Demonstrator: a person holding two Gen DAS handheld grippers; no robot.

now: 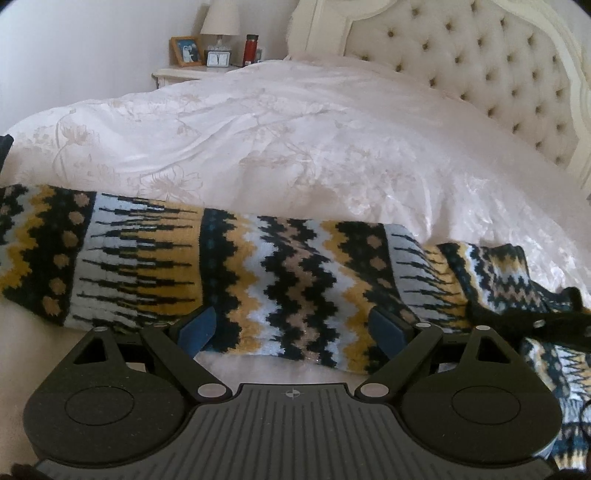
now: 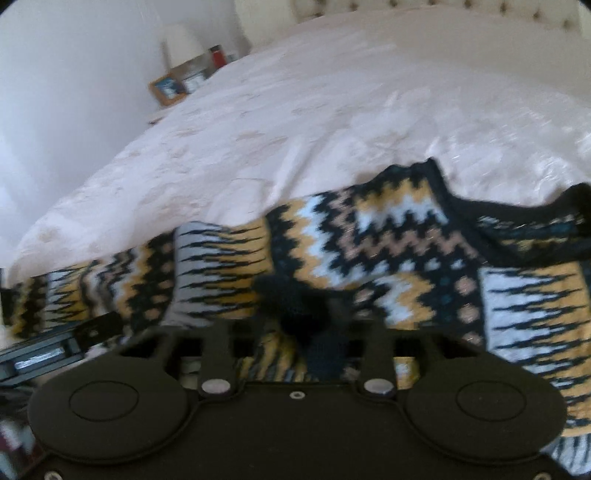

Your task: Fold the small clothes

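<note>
On the near edge of a bed covered by a white floral duvet (image 1: 295, 140), a knitted sweater (image 1: 280, 280) lies stretched from nine o'clock to three o'clock. Its pattern runs in bands of black, mustard, pale blue and tan zigzags.

In the left wrist view, the left tool (image 1: 295, 328) sits at six o'clock with its two blue fingertips (image 1: 197, 326) spread wide. The lower edge of the sweater's sleeve lies between them, and the fingers are not pressed together on the cloth. The body of the sweater bunches at four o'clock.

In the right wrist view, which is blurred, the right tool (image 2: 299, 339) sits at six o'clock. Its linkage arms stand close together, and a dark fold of the sweater's black trim rises between them, apparently pinched. The sweater's dark-edged neckline (image 2: 480, 218) lies at two o'clock. Part of the left tool shows at eight o'clock.

At eleven o'clock in the left view a nightstand (image 1: 192, 74) carries a lamp (image 1: 221, 18), a framed photo (image 1: 186, 51) and a red bottle (image 1: 251, 48). A tufted cream headboard (image 1: 480, 66) rises at one o'clock.
</note>
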